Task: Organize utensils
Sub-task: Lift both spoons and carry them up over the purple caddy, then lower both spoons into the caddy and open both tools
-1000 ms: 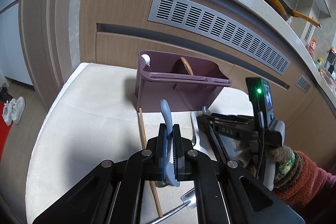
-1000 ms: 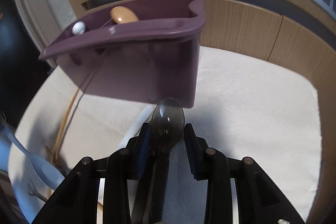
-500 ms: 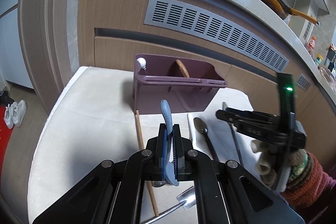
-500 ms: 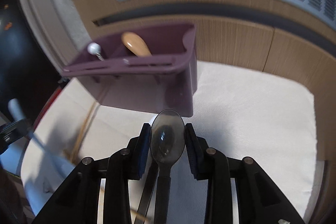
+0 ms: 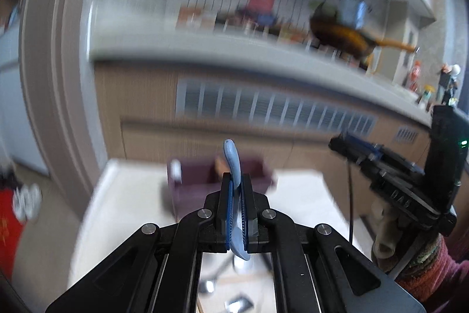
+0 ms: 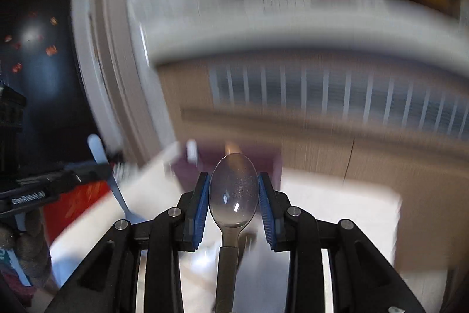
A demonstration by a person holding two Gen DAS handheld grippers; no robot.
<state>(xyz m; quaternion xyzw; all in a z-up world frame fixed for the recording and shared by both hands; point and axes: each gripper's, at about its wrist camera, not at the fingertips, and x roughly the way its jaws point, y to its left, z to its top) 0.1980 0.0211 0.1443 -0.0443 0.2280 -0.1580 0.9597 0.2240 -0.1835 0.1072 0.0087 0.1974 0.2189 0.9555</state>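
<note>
My left gripper [image 5: 236, 181] is shut on the handle of a light blue utensil [image 5: 231, 154], which stands edge-up between the pads. My right gripper [image 6: 234, 181] is shut on the bowl of a metal spoon [image 6: 233, 195], whose handle hangs down toward the camera. Both are raised above the cloth-covered table [image 5: 132, 195]. The purple caddy [image 5: 187, 189] stands blurred straight ahead at the table's far edge, with a white knob and a wooden utensil in it. In the right wrist view the caddy [image 6: 269, 160] sits just behind the spoon bowl. Each gripper shows at the side of the other's view.
A few metal utensils [image 5: 208, 286] lie on the cloth below the left gripper. Behind the table stands a wooden cabinet with a vent grille [image 5: 263, 107] under a counter holding a pan [image 5: 343, 37]. A red mat [image 5: 8, 225] lies on the floor at left.
Both grippers have risen with their utensils, so the caddy and table sit lower and smaller in both views. The spoon has left the cloth. The views are now motion-blurred.
</note>
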